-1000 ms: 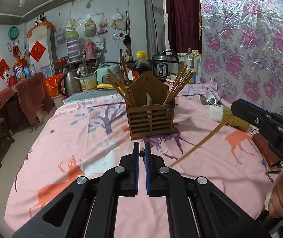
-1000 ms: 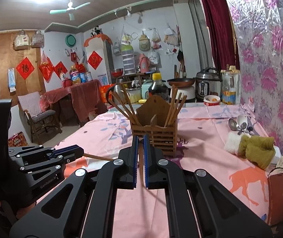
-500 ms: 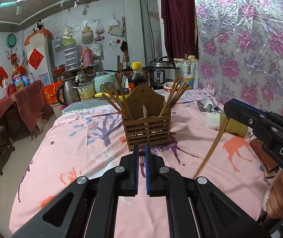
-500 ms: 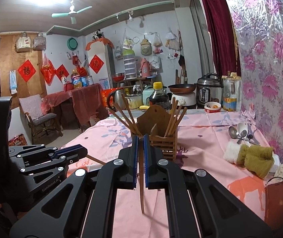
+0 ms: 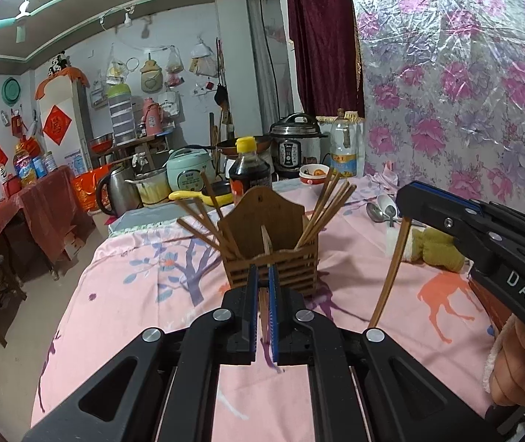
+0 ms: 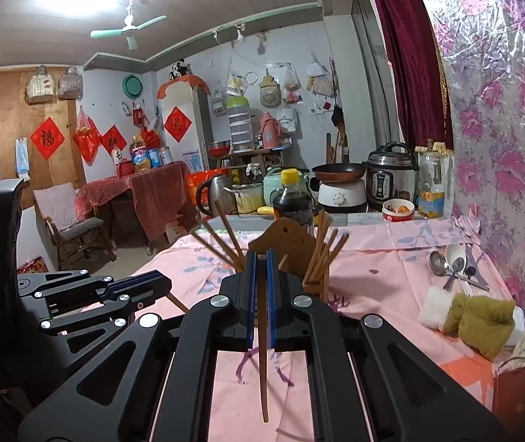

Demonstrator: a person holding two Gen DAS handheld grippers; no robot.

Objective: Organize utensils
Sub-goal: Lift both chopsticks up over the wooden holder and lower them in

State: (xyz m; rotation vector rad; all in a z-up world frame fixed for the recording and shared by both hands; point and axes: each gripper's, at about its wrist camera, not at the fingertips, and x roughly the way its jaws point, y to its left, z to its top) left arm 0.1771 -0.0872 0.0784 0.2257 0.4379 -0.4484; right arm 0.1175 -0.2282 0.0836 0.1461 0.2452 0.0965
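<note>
A wooden slatted utensil holder stands on the pink tablecloth with several chopsticks fanned out on its left and right sides; it also shows in the right wrist view. My right gripper is shut on a chopstick that hangs nearly straight down; in the left wrist view this chopstick hangs from the right gripper, right of the holder. My left gripper is shut on another chopstick, just in front of the holder.
Several spoons lie at the right by the floral wall, with yellow-green and white gloves nearer. A soy sauce bottle, rice cookers and a kettle stand behind the holder. The table's left edge drops to the floor.
The right gripper has lifted and turned its chopstick from slanted low over the table to hanging nearly vertical. Both grippers have risen and come closer to the holder.
</note>
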